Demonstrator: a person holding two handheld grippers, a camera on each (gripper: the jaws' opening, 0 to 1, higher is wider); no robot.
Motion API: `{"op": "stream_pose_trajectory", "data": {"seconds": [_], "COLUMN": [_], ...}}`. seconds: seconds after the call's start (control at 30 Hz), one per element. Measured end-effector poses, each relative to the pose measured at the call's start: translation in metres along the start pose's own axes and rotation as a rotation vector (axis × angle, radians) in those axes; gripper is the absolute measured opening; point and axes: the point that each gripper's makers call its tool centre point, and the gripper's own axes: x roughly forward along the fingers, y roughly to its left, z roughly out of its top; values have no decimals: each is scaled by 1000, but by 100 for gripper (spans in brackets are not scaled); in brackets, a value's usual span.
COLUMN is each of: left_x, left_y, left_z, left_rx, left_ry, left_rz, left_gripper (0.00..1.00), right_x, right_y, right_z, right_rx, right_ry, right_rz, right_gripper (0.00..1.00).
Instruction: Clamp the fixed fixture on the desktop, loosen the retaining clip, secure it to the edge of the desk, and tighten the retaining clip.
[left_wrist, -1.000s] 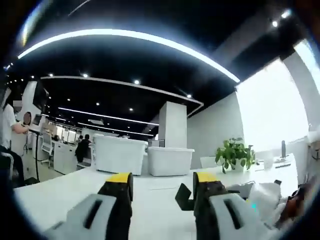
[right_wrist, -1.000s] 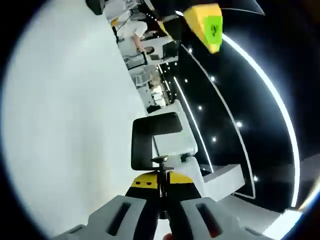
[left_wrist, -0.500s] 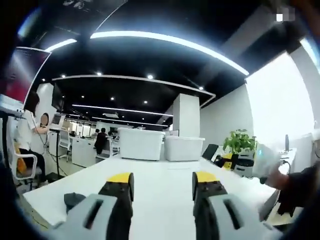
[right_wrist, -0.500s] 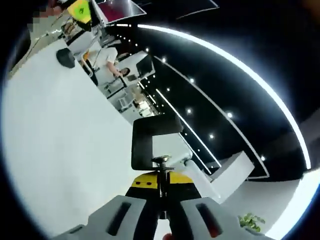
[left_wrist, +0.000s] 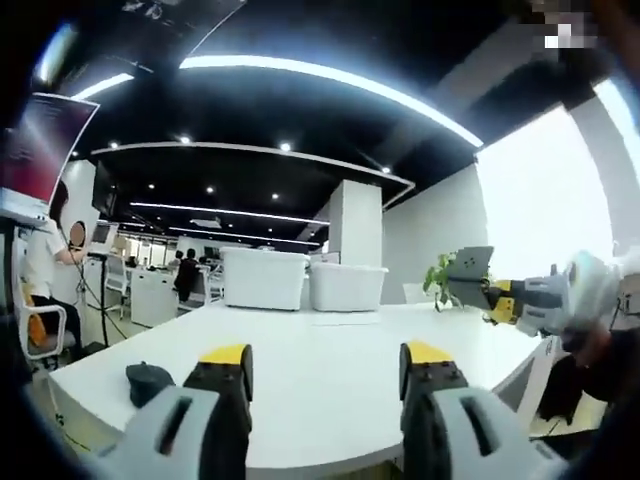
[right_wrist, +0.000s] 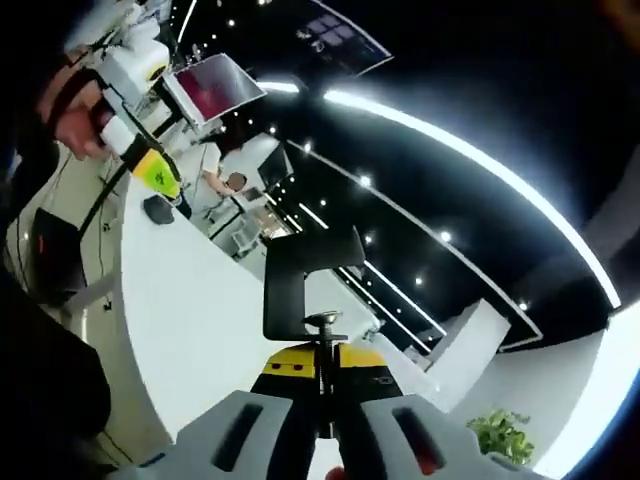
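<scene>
The right gripper (right_wrist: 322, 375) pinches the black C-shaped clamp fixture (right_wrist: 300, 275) by its screw, holding it in the air off the white desk (left_wrist: 330, 360). The left gripper (left_wrist: 325, 375) is spread and holds nothing. Picking up looks done; loosening, fitting to the desk edge and tightening remain.

White desk (left_wrist: 330, 350) w/ small dark object (left_wrist: 148, 380) near front-left corner, 2 white bins (left_wrist: 265, 280) at far end

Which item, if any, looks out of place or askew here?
Nothing looks spilled or damaged. The black clamp is held off the desk in the right tool. A small dark object lies near the desk edge.
</scene>
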Motion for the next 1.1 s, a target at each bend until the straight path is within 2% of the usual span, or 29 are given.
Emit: {"op": "stream_pose_trajectory", "data": {"seconds": [0.13, 0.23, 0.43, 0.5, 0.8, 0.87, 1.0, 1.1], "left_x": [-5, -9, -13, -12, -13, -12, -11, -11], "left_y": [-8, -10, -14, -17, -37, -38, -37, -37], "left_z": [-1, -6, -20, -24, -38, -40, -41, -46], "left_rx": [-1, -16, -31, -32, -55, -57, -63, -60], "left_ry": [8, 16, 44, 54, 79, 81, 84, 92], "left_rz": [-27, -36, -54, -64, -123, -130, -127, -126], "left_gripper": [59, 58, 58, 58, 58, 58, 58, 58], "right_x": [-15, -29, -50, -57, -66, -66, -66, -67], "right_y": [14, 33, 64, 74, 114, 119, 124, 125], "right_z": [-2, -12, -24, -29, -54, -62, -79, -82], "right_rx": [16, 62, 68, 104, 235, 248, 348, 389], "right_ry": [7, 41, 79, 98, 181, 201, 250, 240], "right_rz": [10, 26, 65, 73, 91, 88, 74, 68], "right_gripper": [0, 0, 0, 0, 0, 0, 0, 0]}}
